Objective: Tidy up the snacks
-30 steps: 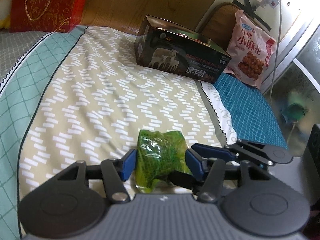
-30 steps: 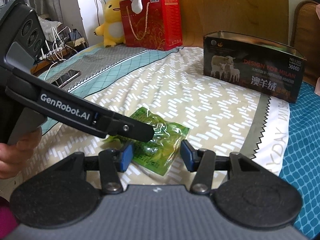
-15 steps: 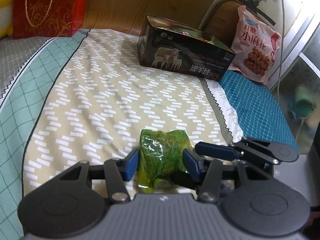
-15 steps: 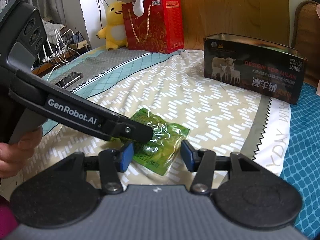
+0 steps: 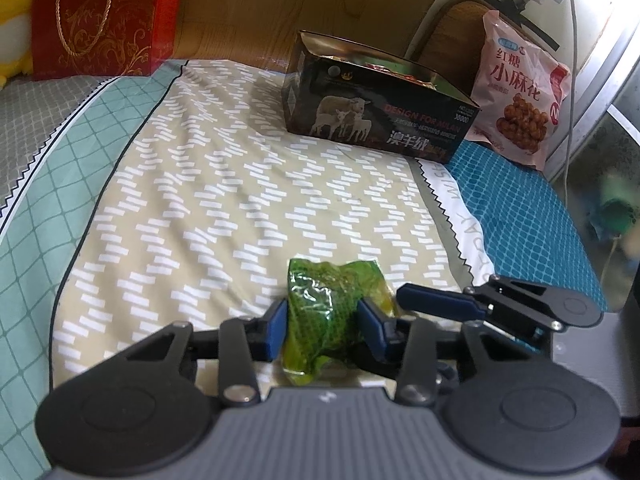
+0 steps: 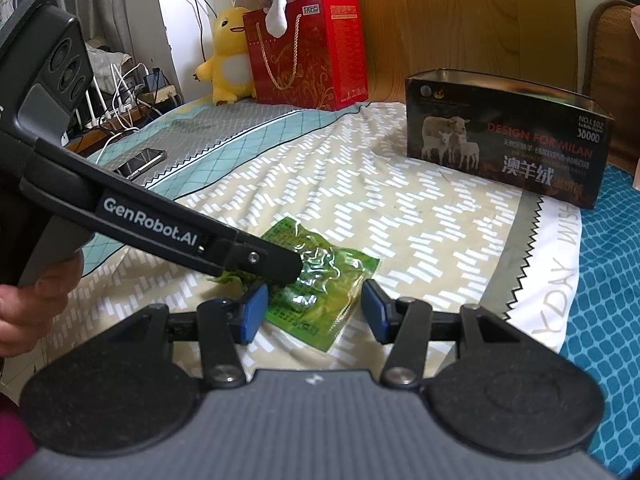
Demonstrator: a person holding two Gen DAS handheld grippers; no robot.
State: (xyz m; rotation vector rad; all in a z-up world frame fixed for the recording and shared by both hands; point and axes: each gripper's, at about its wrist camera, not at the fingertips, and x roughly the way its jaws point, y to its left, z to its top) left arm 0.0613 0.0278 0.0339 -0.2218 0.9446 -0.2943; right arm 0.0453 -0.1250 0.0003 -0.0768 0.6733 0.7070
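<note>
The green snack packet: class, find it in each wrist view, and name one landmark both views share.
Left wrist: green snack packet low centre, pinched by the left gripper.
Right wrist: packet centre, between the open right gripper fingers.
Shared landmark: sheep-printed box.

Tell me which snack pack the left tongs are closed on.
The green packet, pinched between the left tongs on the bed; the pink bag stands untouched behind the black box.

Hard to see
The left gripper's arm covers part of the green snack bag between the fingers.
</note>
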